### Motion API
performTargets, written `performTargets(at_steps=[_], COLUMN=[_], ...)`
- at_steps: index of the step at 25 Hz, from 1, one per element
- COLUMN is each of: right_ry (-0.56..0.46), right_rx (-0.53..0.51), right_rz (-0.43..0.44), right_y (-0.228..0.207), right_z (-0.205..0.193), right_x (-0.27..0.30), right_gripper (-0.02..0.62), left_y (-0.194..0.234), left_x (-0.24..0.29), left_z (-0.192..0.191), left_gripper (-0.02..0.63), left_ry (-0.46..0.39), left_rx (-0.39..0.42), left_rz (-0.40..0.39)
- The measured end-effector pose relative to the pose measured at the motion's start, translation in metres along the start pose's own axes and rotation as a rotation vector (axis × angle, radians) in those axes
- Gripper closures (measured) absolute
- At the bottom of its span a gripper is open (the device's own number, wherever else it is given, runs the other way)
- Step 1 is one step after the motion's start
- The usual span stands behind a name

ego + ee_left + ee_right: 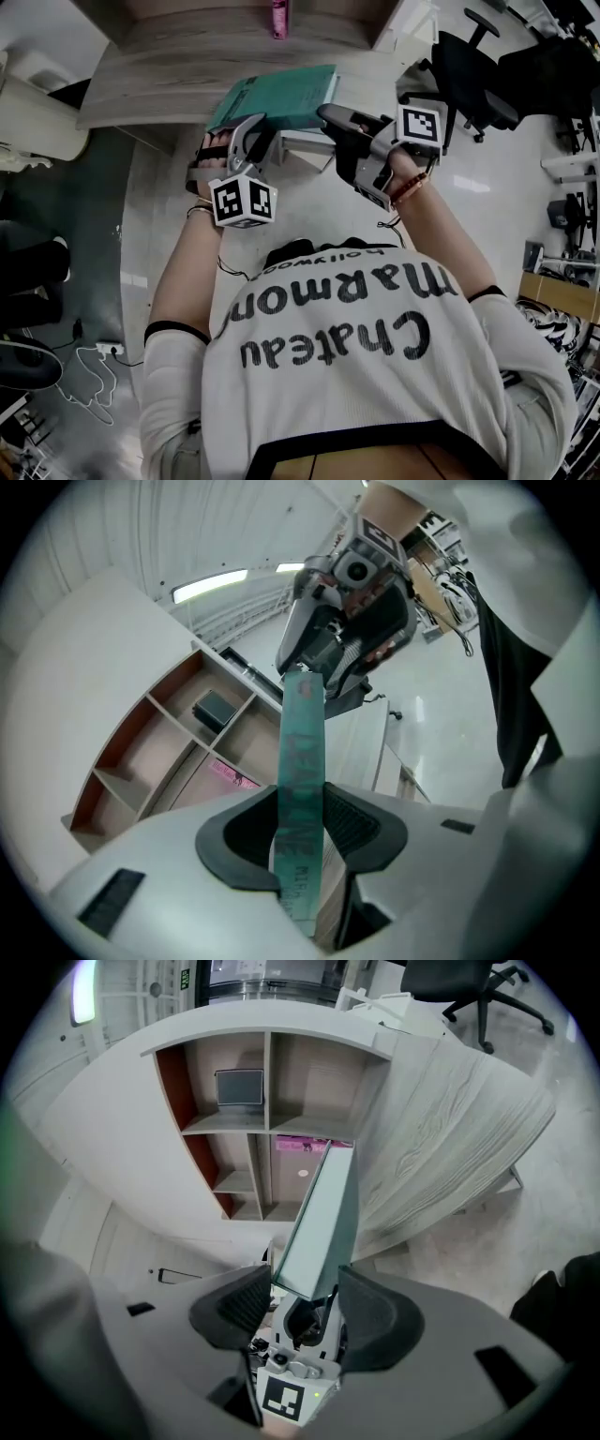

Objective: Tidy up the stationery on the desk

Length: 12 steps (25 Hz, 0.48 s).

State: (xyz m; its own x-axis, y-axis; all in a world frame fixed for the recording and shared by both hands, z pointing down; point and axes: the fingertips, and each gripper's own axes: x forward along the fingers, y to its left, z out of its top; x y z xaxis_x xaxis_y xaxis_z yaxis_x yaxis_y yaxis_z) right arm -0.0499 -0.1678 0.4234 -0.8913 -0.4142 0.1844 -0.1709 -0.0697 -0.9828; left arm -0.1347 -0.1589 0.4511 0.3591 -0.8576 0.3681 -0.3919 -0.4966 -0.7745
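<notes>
- Left gripper (300, 832) has its jaws closed on the thin edge of a green book (302, 752). Both pads press on it.
- The right gripper (305, 1302) has its jaws open. The other end of the book sits between them, but the pads do not squeeze it.
- From the head view, the book is held up between the two grippers, by the near edge of the desk (159, 66). The left gripper is at its near left corner and the right gripper is at its right side.
- The two grippers point at each other, with the book between them.
- A shelf (253, 1119) with small open boxes stands at the back of the desk.
- A pink thing (305, 1145) stands in one box of the shelf. It is too small to tell what it is.
- A dark box (239, 1087) sits in a top part of the shelf.
- A black chair (469, 75) stands on the floor to the right of the desk, well apart from the book.
</notes>
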Motion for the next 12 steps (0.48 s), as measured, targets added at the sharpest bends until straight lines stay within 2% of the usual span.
performTargets(at_steps=[5,12], right_ry=[0.009,-0.007], right_rx=[-0.073,-0.128], right_rz=[0.068,0.130], right_y=[0.026,0.053], right_z=[0.000,0.004], right_x=[0.009,0.008], right_gripper=[0.365,0.383], left_y=[0.012,0.032], left_x=[-0.009,-0.026], left_z=[0.002,-0.006], left_gripper=[0.449,0.449], left_ry=[-0.021,-0.030], left_rx=[-0.163,-0.324], left_rz=[0.024,0.078])
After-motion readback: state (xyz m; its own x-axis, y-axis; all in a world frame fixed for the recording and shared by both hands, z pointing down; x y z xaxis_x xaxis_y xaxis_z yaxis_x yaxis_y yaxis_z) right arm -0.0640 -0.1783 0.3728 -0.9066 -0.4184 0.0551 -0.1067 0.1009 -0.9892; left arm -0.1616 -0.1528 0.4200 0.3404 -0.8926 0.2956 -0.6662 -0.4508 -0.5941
